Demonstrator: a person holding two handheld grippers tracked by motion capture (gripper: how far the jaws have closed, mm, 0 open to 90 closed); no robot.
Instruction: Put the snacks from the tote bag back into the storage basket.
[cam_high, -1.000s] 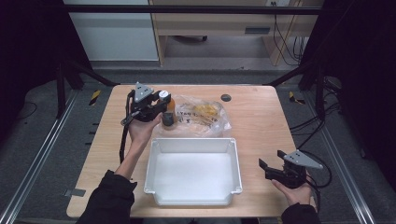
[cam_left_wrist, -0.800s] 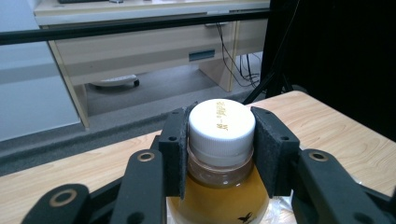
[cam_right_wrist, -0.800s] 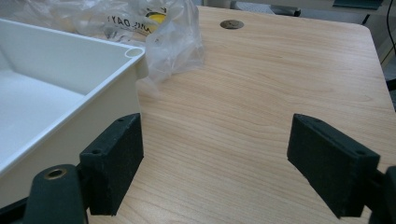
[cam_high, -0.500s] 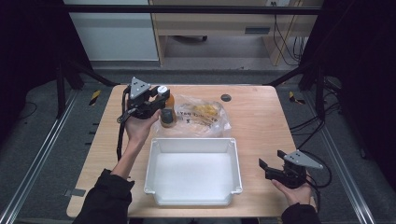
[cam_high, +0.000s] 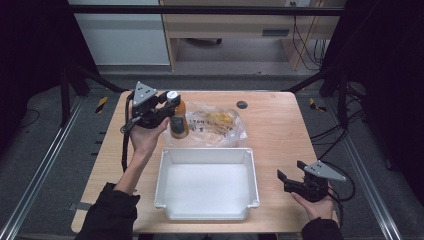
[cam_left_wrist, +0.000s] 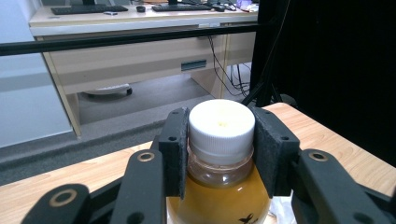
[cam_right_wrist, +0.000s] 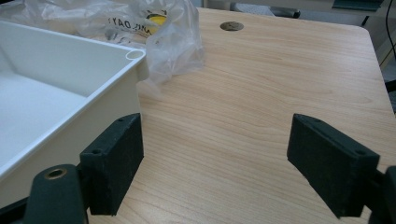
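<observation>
White tub beside crinkled plastic bag.

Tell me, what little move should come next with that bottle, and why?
Probably carry it toward the person and over the tray, then lower it in. The left claw is shut on the bottle just under its white cap, and the bottle looks lifted off the table. The white tray sits empty just beyond it, while the right claw rests open beside the tray.

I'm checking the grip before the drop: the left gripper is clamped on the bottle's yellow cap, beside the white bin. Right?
Not quite: the cap is white, not yellow; the yellow is the liquid below it. The left gripper view shows the left gripper clamped on that bottle, and the high view shows the white bin nearby.
</observation>
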